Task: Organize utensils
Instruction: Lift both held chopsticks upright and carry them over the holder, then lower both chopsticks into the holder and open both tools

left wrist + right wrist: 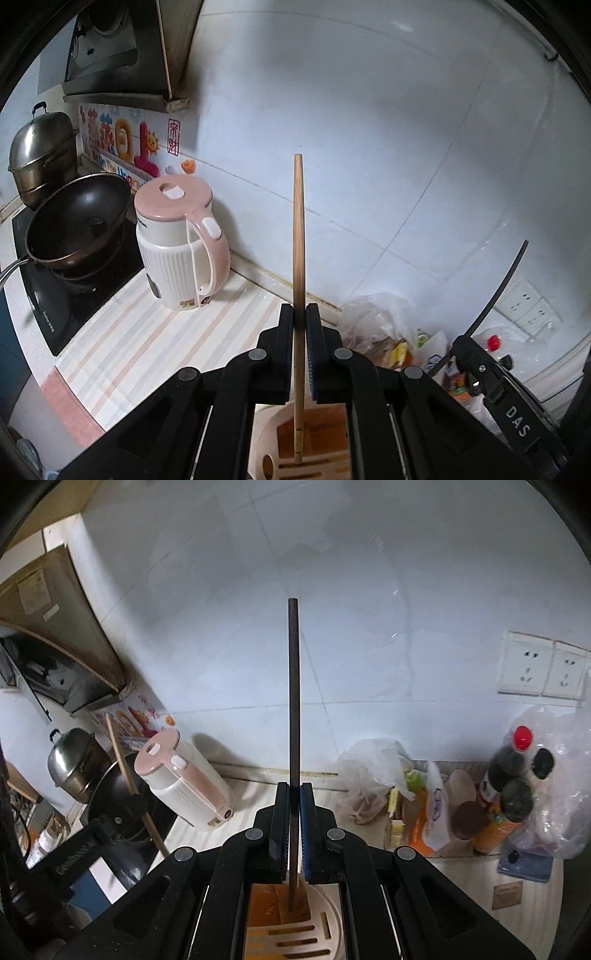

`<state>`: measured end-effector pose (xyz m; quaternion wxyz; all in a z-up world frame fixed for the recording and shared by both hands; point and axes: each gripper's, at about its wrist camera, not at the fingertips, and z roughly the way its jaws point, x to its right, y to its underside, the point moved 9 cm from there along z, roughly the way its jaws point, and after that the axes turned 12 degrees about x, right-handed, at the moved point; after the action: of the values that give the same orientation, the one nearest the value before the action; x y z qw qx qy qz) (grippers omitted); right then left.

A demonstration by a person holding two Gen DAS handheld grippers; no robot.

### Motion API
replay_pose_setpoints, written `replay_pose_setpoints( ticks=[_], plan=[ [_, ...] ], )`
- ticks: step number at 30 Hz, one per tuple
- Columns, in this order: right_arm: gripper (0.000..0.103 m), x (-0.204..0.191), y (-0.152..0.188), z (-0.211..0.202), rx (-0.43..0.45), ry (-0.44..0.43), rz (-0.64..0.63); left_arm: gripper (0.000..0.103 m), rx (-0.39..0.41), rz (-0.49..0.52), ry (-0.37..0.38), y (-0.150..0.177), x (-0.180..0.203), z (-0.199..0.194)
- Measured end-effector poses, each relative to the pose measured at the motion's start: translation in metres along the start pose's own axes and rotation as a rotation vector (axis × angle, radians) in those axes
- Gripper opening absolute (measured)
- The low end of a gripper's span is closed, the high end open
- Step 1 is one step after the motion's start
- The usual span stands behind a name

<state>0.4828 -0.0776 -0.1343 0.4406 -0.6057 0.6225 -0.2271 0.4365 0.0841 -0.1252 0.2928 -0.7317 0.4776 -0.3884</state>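
Observation:
My left gripper (299,314) is shut on a light wooden chopstick (298,236) that stands upright, its lower end over the slotted utensil holder (273,458) below the fingers. My right gripper (294,794) is shut on a dark brown chopstick (294,701), also upright, with its lower end reaching into the same round beige holder (332,919), by its orange compartment. The left gripper and its wooden chopstick (122,760) also show at the left of the right wrist view.
A pink and white kettle (181,240) stands on the striped counter (155,332). A black wok (74,225) and a steel pot (40,151) sit on the stove at left. Plastic bags (373,775), sauce bottles (506,768) and wall sockets (539,668) are at right.

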Motion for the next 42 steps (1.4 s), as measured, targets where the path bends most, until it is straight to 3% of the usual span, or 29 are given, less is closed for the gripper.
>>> replay_pose_setpoints(
  ticks=[8, 19, 26, 27, 29, 30, 31, 32, 33, 35, 37, 39, 42],
  plan=[
    [0.005, 0.001, 0.024, 0.018, -0.022, 0.004, -0.036, 0.004, -0.035, 0.038, -0.025, 0.027, -0.007, 0.019],
    [0.005, 0.011, 0.043, 0.018, -0.047, 0.005, -0.043, 0.004, -0.048, 0.096, -0.020, 0.036, 0.000, 0.016],
    [0.006, 0.014, 0.057, 0.019, -0.131, -0.018, -0.046, 0.009, -0.113, 0.117, 0.035, 0.040, 0.012, 0.002],
    [0.006, 0.014, 0.059, 0.019, -0.146, -0.023, -0.041, 0.014, -0.120, 0.117, 0.043, 0.039, 0.013, -0.003],
    [0.009, 0.015, 0.062, 0.016, -0.173, -0.041, -0.029, 0.037, -0.114, 0.128, 0.030, 0.034, 0.014, -0.012],
    [0.018, 0.015, 0.062, 0.014, -0.174, -0.045, -0.027, 0.059, -0.104, 0.125, 0.025, 0.031, 0.013, -0.018],
    [0.025, 0.015, 0.060, 0.009, -0.170, -0.051, -0.025, 0.075, -0.092, 0.118, 0.021, 0.027, 0.011, -0.024],
    [0.036, 0.015, 0.059, 0.005, -0.164, -0.056, -0.020, 0.078, -0.079, 0.110, 0.014, 0.023, 0.008, -0.031],
    [0.039, 0.016, 0.056, 0.000, -0.160, -0.057, -0.013, 0.081, -0.071, 0.110, 0.004, 0.020, 0.006, -0.037],
    [0.039, 0.018, 0.050, -0.013, -0.143, -0.065, 0.000, 0.088, -0.065, 0.139, -0.027, 0.018, 0.002, -0.048],
    [0.045, 0.022, 0.043, -0.026, -0.124, -0.050, 0.005, 0.103, -0.049, 0.164, -0.056, 0.017, -0.003, -0.058],
    [0.065, 0.027, 0.037, -0.040, -0.107, -0.022, 0.001, 0.103, -0.032, 0.178, -0.083, 0.020, -0.008, -0.069],
    [0.082, 0.037, 0.031, -0.063, -0.080, 0.014, -0.003, 0.103, -0.018, 0.188, -0.102, 0.028, -0.014, -0.082]
  ],
)
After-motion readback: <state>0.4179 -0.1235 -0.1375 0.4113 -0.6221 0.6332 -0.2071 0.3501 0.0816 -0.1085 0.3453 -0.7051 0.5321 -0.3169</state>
